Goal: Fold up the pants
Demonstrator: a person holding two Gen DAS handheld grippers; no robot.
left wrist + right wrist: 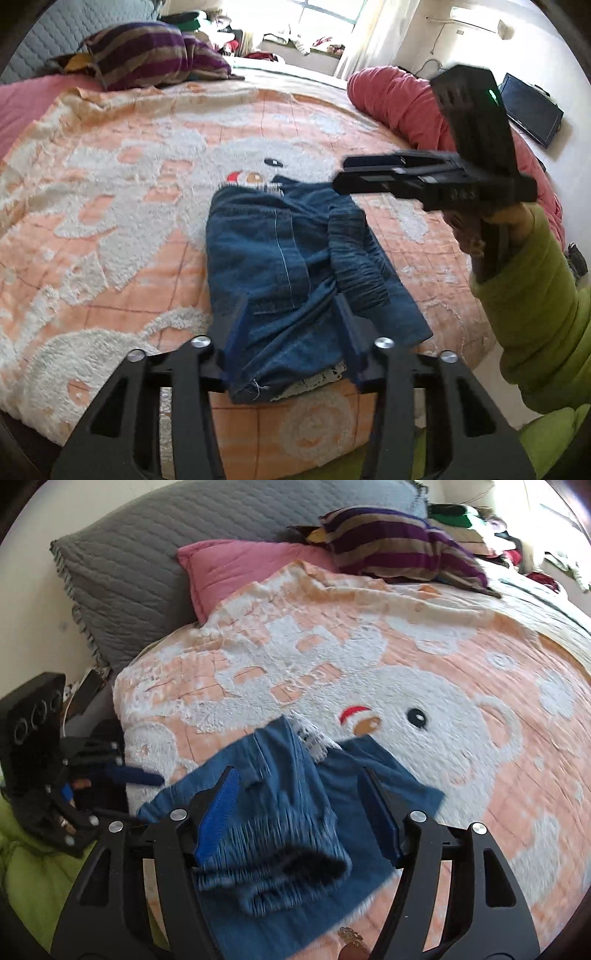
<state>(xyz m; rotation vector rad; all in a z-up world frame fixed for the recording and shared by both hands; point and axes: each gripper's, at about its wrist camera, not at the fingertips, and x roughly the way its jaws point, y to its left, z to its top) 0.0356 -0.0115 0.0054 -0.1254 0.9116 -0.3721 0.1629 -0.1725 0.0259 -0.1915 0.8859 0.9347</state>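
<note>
Folded blue pants (pixel 280 258) (pixel 288 812) lie on a peach bear-print blanket (pixel 129 184) (pixel 443 664); a ribbed cuff lies on top. My left gripper (pixel 291 299) hovers at their near end. Its jaws are partly apart and astride the cloth, and I see no pinch. From the right wrist view it (pixel 159 777) reaches the pants' left edge. My right gripper (pixel 297 771) is open over the cuff end, the cloth blurred between its fingers. In the left wrist view it (pixel 340 173) hangs above the far end, nothing held.
A striped cushion (pixel 147 51) (pixel 399 542), a grey pillow (pixel 166 546) and a pink pillow (pixel 240 568) sit at the bed's head. A red bolster (pixel 399 99) lies far right, near a dark screen (pixel 532 107). A green sleeve (pixel 535 302) holds the right gripper.
</note>
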